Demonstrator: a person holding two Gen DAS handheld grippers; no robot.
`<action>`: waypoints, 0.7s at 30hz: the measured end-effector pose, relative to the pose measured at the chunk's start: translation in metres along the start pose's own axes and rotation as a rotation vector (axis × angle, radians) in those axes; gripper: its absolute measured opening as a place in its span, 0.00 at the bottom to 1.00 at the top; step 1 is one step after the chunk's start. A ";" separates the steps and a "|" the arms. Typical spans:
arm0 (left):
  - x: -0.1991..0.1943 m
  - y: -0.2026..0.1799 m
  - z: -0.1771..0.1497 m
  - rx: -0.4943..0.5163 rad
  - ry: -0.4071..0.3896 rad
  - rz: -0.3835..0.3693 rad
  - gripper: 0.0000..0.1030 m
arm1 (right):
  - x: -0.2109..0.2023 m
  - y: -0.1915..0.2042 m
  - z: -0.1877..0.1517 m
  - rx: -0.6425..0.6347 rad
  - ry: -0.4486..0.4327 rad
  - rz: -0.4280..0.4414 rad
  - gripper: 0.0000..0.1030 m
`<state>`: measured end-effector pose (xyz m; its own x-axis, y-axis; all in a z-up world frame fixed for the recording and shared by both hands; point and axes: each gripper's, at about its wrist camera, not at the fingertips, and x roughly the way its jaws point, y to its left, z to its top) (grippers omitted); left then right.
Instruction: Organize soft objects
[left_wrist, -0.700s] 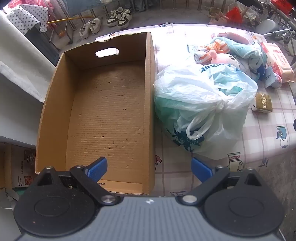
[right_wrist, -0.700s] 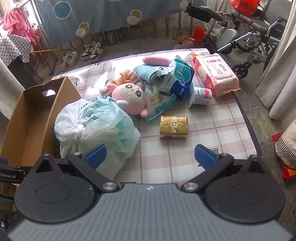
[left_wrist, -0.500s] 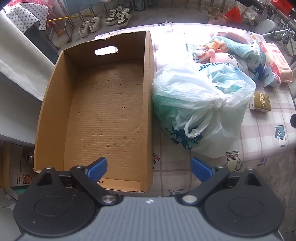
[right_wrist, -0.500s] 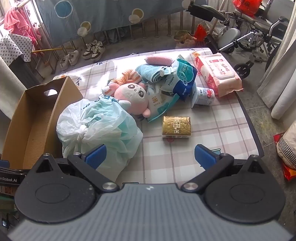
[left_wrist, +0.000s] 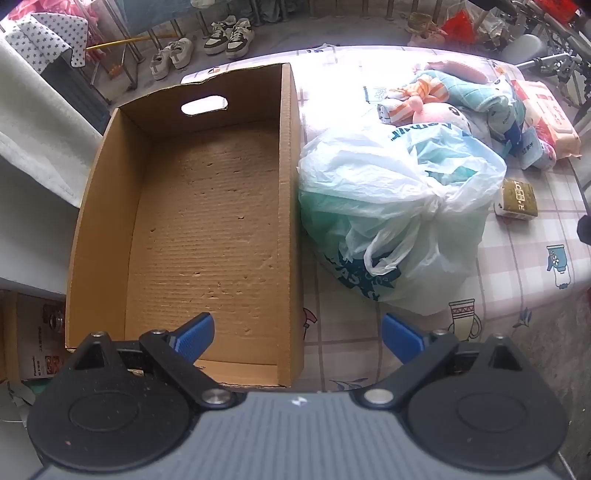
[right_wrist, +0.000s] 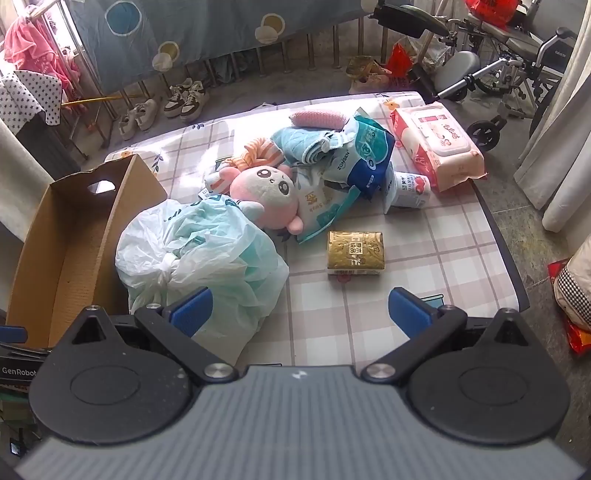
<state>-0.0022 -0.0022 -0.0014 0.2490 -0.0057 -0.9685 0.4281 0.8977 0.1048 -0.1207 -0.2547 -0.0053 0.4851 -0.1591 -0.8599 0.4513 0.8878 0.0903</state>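
Observation:
An empty cardboard box (left_wrist: 207, 221) (right_wrist: 70, 236) sits at the table's left. A knotted white-green plastic bag (left_wrist: 391, 206) (right_wrist: 199, 254) lies right beside it. Behind the bag lie a pink plush toy (right_wrist: 266, 192) (left_wrist: 439, 114), a teal cloth (right_wrist: 303, 144), blue-white soft packs (right_wrist: 362, 155), a pink wet-wipes pack (right_wrist: 436, 144) and a gold pack (right_wrist: 354, 251) (left_wrist: 517, 199). My left gripper (left_wrist: 297, 336) is open and empty above the box's near right corner. My right gripper (right_wrist: 301, 310) is open and empty above the table's near edge, beside the bag.
The table has a checked cloth (right_wrist: 424, 258). A small white tube pack (right_wrist: 410, 192) lies by the wipes. A wheelchair (right_wrist: 509, 51) stands at the far right, shoes (right_wrist: 184, 99) on the floor behind, and a white curtain (left_wrist: 40, 147) left of the box.
Both grippers have drawn back and up a little, so box, bag and pile look slightly farther. Nothing on the table has moved. Both stay open.

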 end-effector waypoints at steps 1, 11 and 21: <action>0.000 0.000 0.000 0.000 0.000 0.001 0.95 | 0.000 0.000 0.000 0.000 0.001 0.000 0.99; 0.002 0.002 0.001 -0.007 -0.007 -0.010 0.95 | 0.002 0.006 0.001 -0.024 0.017 0.003 0.99; 0.004 0.001 0.003 -0.005 -0.006 -0.015 0.95 | 0.006 0.014 0.001 -0.068 0.046 0.005 0.99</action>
<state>0.0017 -0.0027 -0.0041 0.2479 -0.0219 -0.9685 0.4276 0.8996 0.0891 -0.1106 -0.2436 -0.0085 0.4516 -0.1358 -0.8818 0.3960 0.9162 0.0617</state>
